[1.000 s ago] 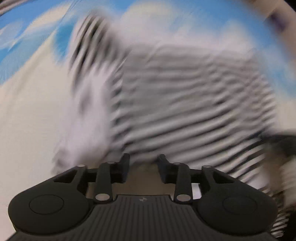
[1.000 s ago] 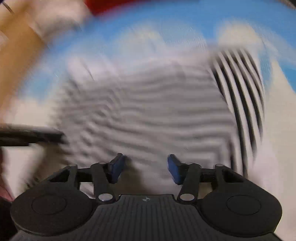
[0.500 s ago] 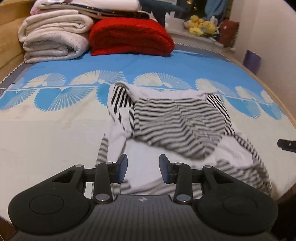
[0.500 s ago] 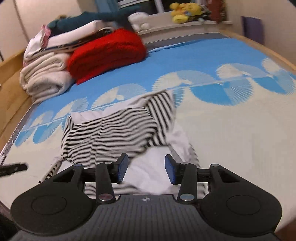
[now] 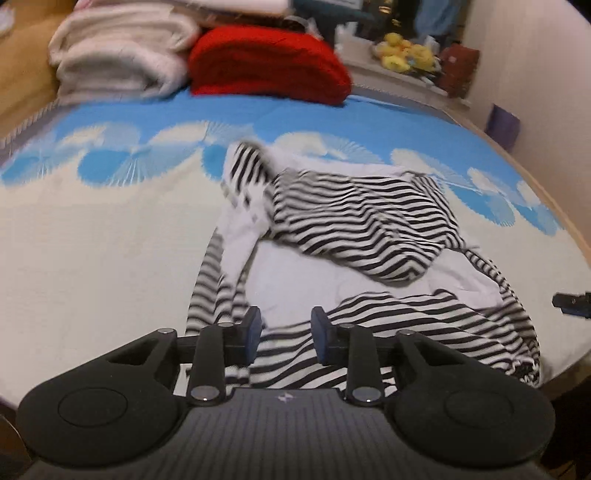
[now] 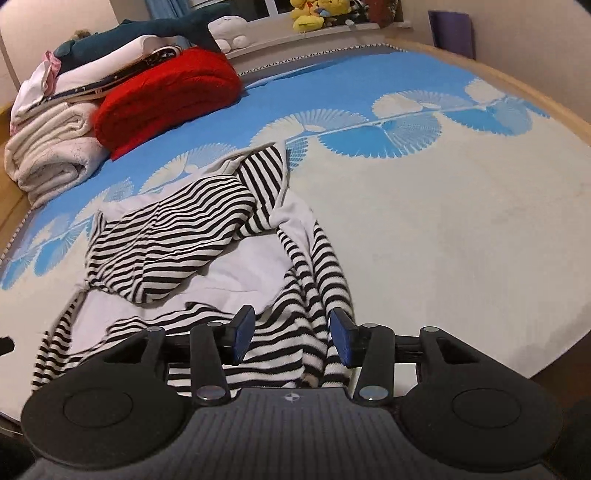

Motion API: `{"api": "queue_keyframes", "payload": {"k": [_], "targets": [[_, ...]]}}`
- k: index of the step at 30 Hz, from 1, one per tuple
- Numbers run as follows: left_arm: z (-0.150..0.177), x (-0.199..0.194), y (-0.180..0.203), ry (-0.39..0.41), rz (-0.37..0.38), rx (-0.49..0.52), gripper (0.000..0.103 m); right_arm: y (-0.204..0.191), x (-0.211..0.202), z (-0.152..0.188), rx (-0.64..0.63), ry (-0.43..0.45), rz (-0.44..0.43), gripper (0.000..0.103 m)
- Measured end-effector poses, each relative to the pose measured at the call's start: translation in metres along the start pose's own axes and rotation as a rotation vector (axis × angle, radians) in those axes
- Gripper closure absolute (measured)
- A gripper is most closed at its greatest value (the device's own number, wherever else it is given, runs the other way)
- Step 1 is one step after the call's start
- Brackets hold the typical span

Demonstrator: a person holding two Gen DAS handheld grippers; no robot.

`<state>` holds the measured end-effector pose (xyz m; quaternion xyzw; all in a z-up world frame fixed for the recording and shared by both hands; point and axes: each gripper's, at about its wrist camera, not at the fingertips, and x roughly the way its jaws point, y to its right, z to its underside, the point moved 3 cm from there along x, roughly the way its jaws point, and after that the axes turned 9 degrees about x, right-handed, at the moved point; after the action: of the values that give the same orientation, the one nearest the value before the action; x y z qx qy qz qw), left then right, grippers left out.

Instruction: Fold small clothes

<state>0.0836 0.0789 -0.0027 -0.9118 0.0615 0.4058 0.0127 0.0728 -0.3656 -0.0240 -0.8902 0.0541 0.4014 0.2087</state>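
A black-and-white striped garment point(image 5: 362, 236) with a white lining lies crumpled on the bed, near its front edge. It also shows in the right wrist view point(image 6: 177, 236). My left gripper point(image 5: 285, 334) is open and empty, just above the garment's near striped hem. My right gripper point(image 6: 291, 339) is open and empty over the near striped sleeve or hem at the garment's right side. The right gripper's tip point(image 5: 572, 303) pokes in at the right edge of the left wrist view.
The bed has a blue and cream fan-patterned cover point(image 6: 443, 206). A folded red blanket point(image 5: 269, 66) and rolled white blankets point(image 5: 118, 62) are stacked at the bed's far end. Plush toys point(image 6: 314, 13) sit on a ledge behind. A wooden bed frame point(image 6: 517, 77) runs along the right.
The blur has gone: both grippers have pulled back from close over the garment to the bed's front edge. The garment now lies loose on the bed. Both jaws stay open.
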Motion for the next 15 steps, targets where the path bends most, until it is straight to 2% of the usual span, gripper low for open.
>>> {"api": "queue_keyframes", "payload": {"k": [2, 5, 7, 9, 10, 12, 15], "targets": [[0.006, 0.018, -0.02, -0.07, -0.015, -0.077, 0.078, 0.003, 0.005, -0.001, 0.015, -0.002, 0.004, 0.056], [0.01, 0.028, -0.046, -0.09, 0.035, -0.231, 0.078, 0.011, 0.017, -0.002, 0.048, -0.03, 0.019, 0.056], [0.015, 0.033, -0.058, -0.12, 0.056, -0.316, 0.072, 0.019, 0.026, -0.002, 0.072, -0.058, 0.03, 0.056], [0.021, 0.038, -0.067, -0.162, 0.076, -0.409, 0.058, 0.026, 0.037, 0.0, 0.102, -0.111, 0.03, 0.055], [0.024, 0.04, -0.07, -0.175, 0.081, -0.44, 0.055, 0.03, 0.042, 0.002, 0.122, -0.134, 0.028, 0.054], [0.027, 0.043, -0.075, -0.201, 0.078, -0.473, 0.046, 0.035, 0.051, 0.007, 0.158, -0.176, 0.032, 0.05], [0.033, 0.048, -0.074, -0.243, 0.056, -0.484, 0.041, 0.039, 0.064, 0.015, 0.193, -0.247, 0.037, 0.048]]}}
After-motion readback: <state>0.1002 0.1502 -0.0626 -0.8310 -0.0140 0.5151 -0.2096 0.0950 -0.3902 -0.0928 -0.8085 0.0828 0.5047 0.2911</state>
